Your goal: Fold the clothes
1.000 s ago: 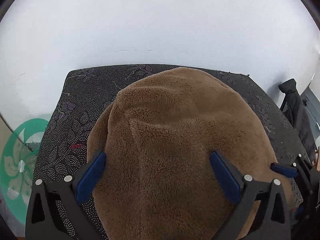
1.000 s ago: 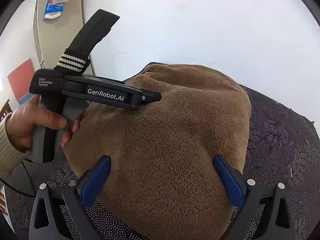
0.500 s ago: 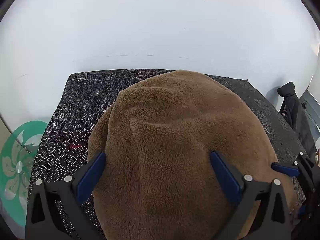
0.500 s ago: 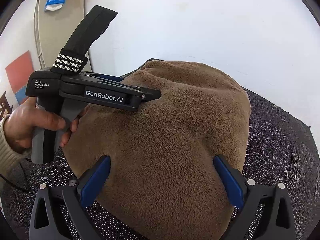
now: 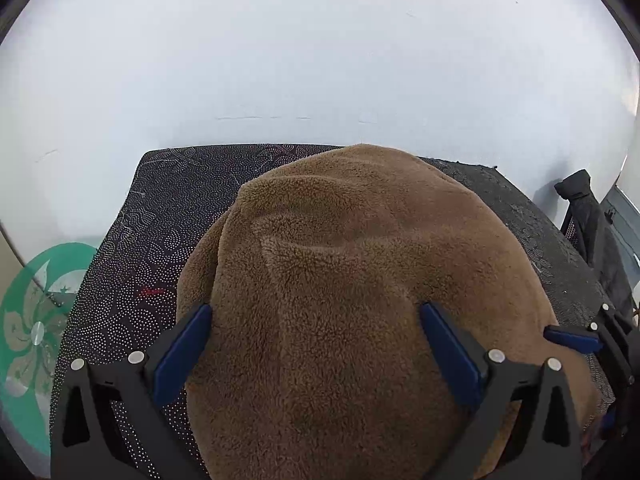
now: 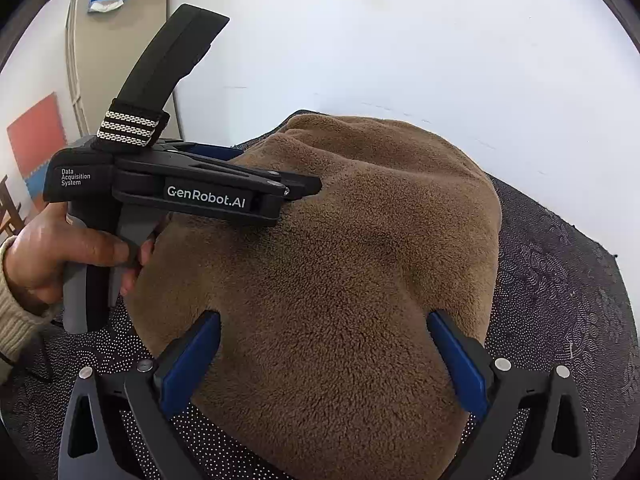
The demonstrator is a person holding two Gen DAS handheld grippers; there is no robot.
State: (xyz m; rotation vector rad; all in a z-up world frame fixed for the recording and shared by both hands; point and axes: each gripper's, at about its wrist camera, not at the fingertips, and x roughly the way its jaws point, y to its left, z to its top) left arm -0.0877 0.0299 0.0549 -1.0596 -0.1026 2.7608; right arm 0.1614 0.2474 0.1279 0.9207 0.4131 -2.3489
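Observation:
A brown fleece garment [image 5: 360, 280] lies bunched in a rounded heap on a dark dotted tablecloth [image 5: 160, 216]. My left gripper [image 5: 316, 324] is open, with its blue pads spread wide over the heap's near part and nothing pinched between them. In the right wrist view the same fleece garment [image 6: 360, 260] fills the middle. My right gripper [image 6: 326, 332] is open too, straddling the near side of the heap. The left gripper [image 6: 304, 190] shows there from the side, resting at the garment's upper left, held by a hand [image 6: 52, 256]. The right gripper's blue fingertip [image 5: 572, 338] shows at the left wrist view's right edge.
A white wall stands right behind the table's far edge. A green patterned disc [image 5: 32, 312] lies lower, off the table's left side. A black bag-like object [image 5: 592, 220] stands off its right side. A beige panel [image 6: 112, 40] and a red mat [image 6: 36, 140] lie beyond the left.
Both grippers stay open over the fleece. The views have drifted only slightly, and the garment keeps its shape.

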